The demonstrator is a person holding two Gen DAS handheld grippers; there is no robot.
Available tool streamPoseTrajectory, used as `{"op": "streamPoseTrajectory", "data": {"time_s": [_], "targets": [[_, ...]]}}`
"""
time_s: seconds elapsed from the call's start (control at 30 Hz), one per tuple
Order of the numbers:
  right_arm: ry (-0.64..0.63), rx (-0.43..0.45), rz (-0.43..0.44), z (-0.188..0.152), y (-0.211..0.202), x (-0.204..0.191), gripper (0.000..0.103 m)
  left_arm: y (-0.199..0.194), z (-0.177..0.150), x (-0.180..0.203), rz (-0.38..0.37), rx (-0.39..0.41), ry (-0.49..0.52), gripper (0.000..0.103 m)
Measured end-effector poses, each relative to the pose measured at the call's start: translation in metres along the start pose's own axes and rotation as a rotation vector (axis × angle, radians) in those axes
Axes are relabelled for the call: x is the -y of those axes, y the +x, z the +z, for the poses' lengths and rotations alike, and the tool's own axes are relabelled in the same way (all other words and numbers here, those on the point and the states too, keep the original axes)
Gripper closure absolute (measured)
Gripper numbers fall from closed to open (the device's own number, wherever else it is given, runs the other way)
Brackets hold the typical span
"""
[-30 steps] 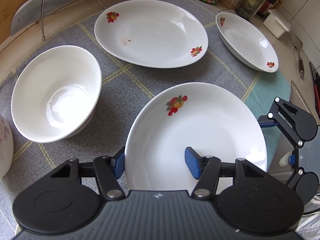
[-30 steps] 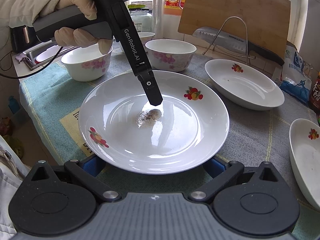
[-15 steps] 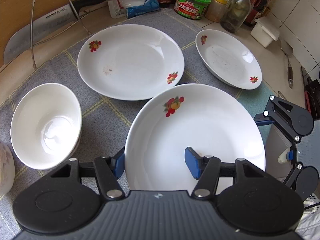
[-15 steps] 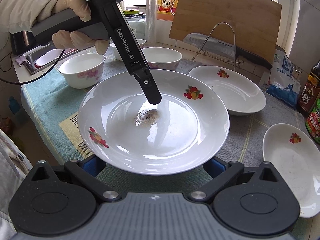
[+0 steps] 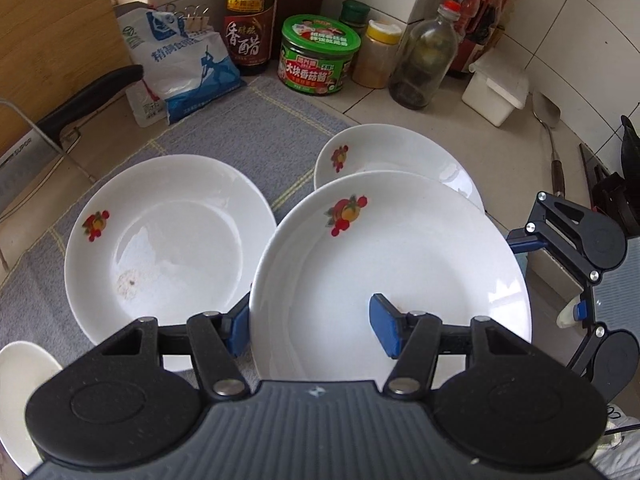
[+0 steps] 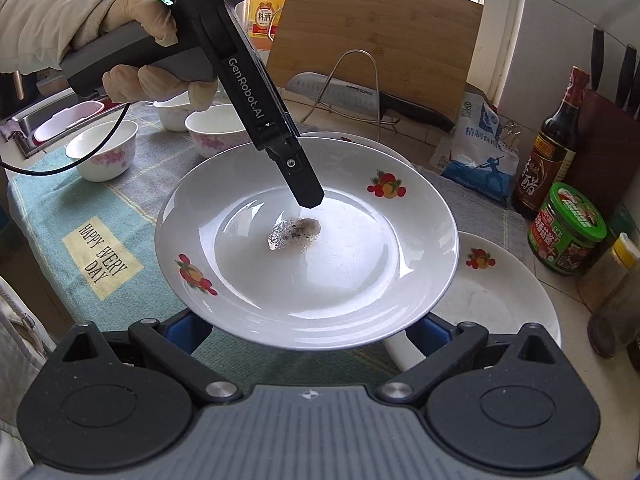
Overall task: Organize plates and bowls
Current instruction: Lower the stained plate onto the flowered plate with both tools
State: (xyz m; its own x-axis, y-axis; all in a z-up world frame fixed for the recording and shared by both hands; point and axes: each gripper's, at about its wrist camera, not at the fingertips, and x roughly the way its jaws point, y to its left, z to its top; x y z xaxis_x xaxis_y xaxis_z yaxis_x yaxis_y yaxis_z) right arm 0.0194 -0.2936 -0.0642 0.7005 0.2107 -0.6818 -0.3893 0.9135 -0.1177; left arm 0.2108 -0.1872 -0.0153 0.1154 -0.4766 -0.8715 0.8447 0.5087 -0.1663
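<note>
Three fruit-patterned plates: the lifted plate, a second plate and a third plate lying on the cloth. Three flowered bowls toward the table's far left edge. One cleaver, one salt bag, one vinegar bottle, one green jar.

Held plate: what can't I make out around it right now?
Right gripper: right wrist view, the held plate covers the tips of its jaws, so its grip is unclear.
Plate underneath: both views, largely covered by the held plate.
Bowl: left wrist view, cut off at the lower-left edge.
</note>
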Motion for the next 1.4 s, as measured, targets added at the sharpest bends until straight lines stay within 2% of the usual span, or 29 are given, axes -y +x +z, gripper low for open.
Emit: {"op": "streamPoseTrajectory", "data": {"time_s": [0.23,0.5,0.93,1.4], "targets": [[0.038,-0.015,-0.058,-0.017,-0.011,0.039,0.0,0.033,0.042,0.024,-0.032,-0.002,0.061,0.044],[0.098,-0.049,-0.083,-0.037,-0.013,0.068,0.0,0.073,0.068,0.042,-0.057,-0.036,0.101,0.044],[0.155,-0.105,-0.09,-0.042,-0.004,0.084,0.0,0.106,0.085,0.045,-0.076,-0.078,0.094,0.043],[0.193,-0.125,-0.078,-0.039,-0.003,0.092,0.0,0.114,0.091,0.044,-0.087,-0.113,0.098,0.041]]}}
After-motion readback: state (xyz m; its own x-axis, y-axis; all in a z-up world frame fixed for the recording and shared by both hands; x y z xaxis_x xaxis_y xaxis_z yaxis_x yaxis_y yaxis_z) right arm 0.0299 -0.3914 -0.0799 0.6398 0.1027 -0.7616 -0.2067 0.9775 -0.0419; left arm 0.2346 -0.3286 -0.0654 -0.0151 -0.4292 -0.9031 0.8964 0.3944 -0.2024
